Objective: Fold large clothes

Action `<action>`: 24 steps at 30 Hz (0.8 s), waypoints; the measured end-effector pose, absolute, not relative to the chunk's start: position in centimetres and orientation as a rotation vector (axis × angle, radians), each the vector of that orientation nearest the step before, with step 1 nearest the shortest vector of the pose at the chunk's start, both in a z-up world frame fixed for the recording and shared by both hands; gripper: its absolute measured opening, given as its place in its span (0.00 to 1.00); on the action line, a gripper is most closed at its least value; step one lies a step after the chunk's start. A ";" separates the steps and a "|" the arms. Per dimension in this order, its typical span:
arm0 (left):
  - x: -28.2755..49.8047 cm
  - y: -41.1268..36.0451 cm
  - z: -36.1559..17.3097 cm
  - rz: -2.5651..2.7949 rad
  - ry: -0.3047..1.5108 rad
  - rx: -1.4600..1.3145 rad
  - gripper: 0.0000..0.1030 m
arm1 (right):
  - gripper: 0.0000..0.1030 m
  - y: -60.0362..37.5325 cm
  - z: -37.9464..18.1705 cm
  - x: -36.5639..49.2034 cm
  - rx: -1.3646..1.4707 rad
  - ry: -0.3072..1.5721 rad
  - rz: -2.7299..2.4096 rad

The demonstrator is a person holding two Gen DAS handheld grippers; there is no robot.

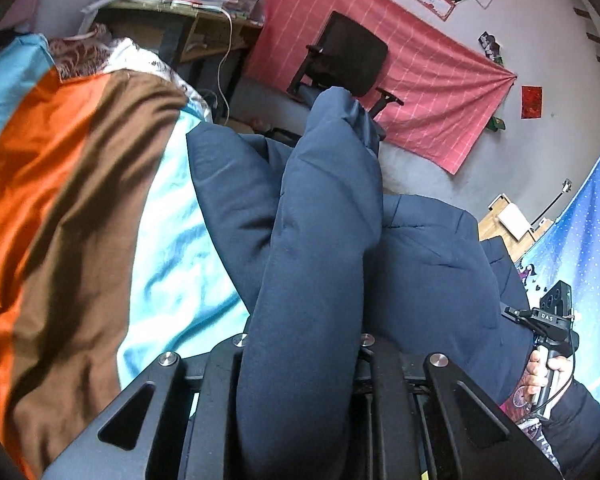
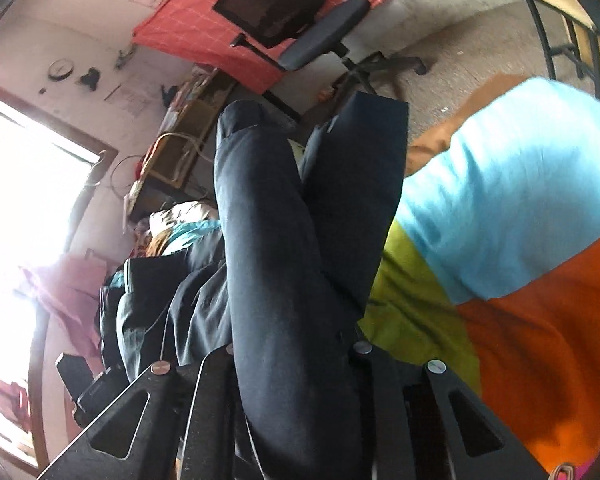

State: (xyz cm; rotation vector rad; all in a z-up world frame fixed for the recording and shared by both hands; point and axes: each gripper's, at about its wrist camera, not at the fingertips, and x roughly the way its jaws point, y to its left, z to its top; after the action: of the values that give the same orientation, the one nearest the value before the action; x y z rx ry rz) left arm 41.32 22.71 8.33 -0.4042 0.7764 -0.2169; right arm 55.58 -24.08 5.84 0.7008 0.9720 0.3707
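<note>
so both grippers are pinching thick folds of the navy padded jacket (image 1: 320, 240), a soft, puffy, matte thing. the left gripper (image 1: 300, 344) has its black jaws pressed onto a fat roll of quilted fabric that bulges up between them, and the rest of the jacket slumps in rounded pillows over the bedspread (image 1: 80, 200), a smooth, slightly shiny cloth in broad orange, brown and pale blue blocks. the right gripper (image 2: 292, 348) is clamped the same way on another bunched ridge, which looks darker there (image 2: 268, 240). beyond, a black mesh-backed office chair (image 1: 348, 56) stands against a pink checked cloth (image 1: 440, 92) pinned to the wall.
</note>
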 end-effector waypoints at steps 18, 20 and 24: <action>37.6 20.4 7.0 -0.195 0.868 -0.383 0.14 | 0.18 -23.3 7.8 50.2 0.647 1.011 0.413; 37.9 20.4 5.1 -0.170 0.899 -0.386 0.14 | 0.18 -23.3 6.7 49.9 0.637 1.012 0.395; 38.1 20.6 3.1 -0.137 0.899 -0.418 0.15 | 0.18 -23.6 3.2 49.4 0.624 1.030 0.335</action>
State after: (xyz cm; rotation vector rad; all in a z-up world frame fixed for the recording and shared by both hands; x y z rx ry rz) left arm 38.12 20.62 3.08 -0.4178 0.8989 -0.1371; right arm 49.43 -23.55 3.24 0.6245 1.0303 0.3352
